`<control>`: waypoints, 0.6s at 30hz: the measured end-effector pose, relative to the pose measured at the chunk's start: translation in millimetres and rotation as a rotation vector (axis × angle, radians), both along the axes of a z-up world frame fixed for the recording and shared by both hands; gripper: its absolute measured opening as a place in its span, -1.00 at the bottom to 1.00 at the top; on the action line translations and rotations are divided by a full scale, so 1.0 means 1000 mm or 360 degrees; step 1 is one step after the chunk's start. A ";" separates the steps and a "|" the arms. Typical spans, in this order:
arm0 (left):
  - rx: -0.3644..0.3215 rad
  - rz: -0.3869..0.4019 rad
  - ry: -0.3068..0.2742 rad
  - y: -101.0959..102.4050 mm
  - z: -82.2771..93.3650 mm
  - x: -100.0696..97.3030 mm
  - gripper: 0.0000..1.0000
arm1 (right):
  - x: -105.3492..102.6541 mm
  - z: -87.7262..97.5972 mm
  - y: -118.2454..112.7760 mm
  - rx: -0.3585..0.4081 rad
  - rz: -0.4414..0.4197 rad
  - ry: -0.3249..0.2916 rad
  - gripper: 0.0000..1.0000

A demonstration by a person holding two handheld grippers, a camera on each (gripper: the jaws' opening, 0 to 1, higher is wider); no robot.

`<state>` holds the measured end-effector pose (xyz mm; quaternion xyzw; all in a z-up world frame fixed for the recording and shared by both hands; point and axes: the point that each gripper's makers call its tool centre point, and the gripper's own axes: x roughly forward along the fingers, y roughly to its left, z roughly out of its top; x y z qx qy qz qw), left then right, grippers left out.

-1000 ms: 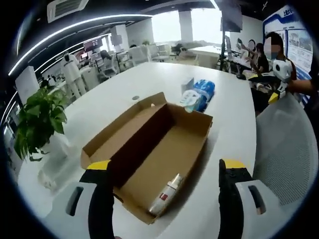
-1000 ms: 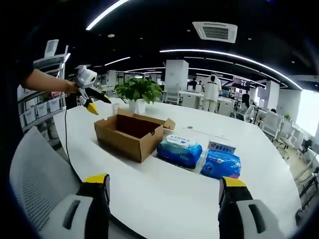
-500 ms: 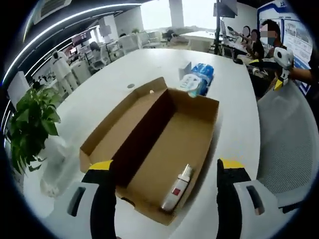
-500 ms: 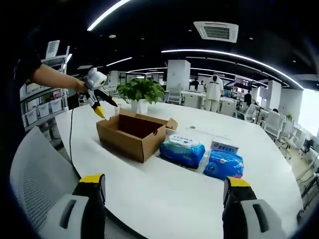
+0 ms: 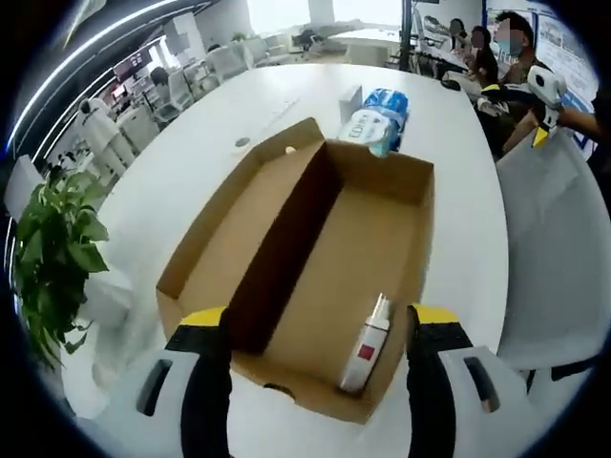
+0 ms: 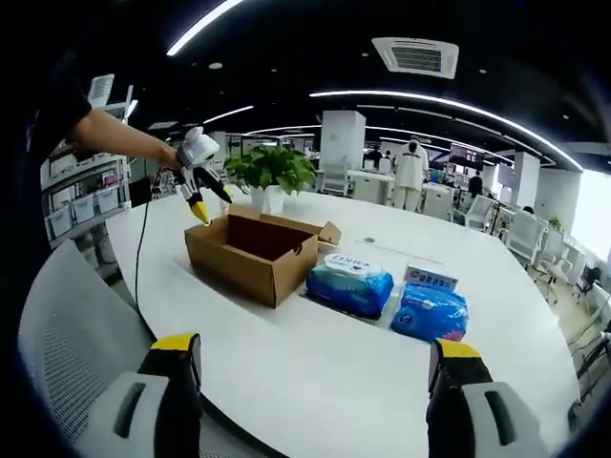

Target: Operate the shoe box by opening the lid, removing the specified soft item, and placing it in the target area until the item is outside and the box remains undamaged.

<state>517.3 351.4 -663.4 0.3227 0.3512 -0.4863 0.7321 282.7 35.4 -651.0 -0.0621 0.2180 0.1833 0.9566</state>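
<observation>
Open brown cardboard shoe box (image 5: 315, 277) lay on the white table (image 5: 191, 191), small white bottle with red label (image 5: 365, 345) inside near corner, left tongs (image 5: 315, 382) spread wide above box edge, right tongs (image 6: 310, 382) wide, empty, well apart from box.

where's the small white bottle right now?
In the left gripper view, the white bottle lies inside the open cardboard box, on its floor by the near right corner.

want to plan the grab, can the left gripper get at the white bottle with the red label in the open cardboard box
Probably yes. The left gripper hangs open just above the open brown cardboard box, and the white bottle with the red label lies uncovered on the box floor near the right wall. That close wall may crowd one jaw.
</observation>
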 end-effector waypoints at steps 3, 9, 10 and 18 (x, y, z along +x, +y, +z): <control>0.0046 -0.0030 0.0001 0.001 -0.002 0.005 0.48 | 0.000 0.000 -0.001 0.0002 -0.0007 0.0004 0.98; 0.0164 -0.0132 0.0031 0.002 -0.014 0.009 0.43 | 0.000 -0.002 -0.001 0.0000 -0.0011 0.0015 0.97; 0.0178 -0.0163 0.0035 0.002 -0.016 0.008 0.42 | 0.000 -0.002 -0.001 -0.0001 -0.0011 0.0016 0.96; 0.0313 -0.0328 0.0117 0.003 -0.037 -0.001 0.33 | 0.000 -0.004 0.000 -0.0009 -0.0004 0.0036 0.95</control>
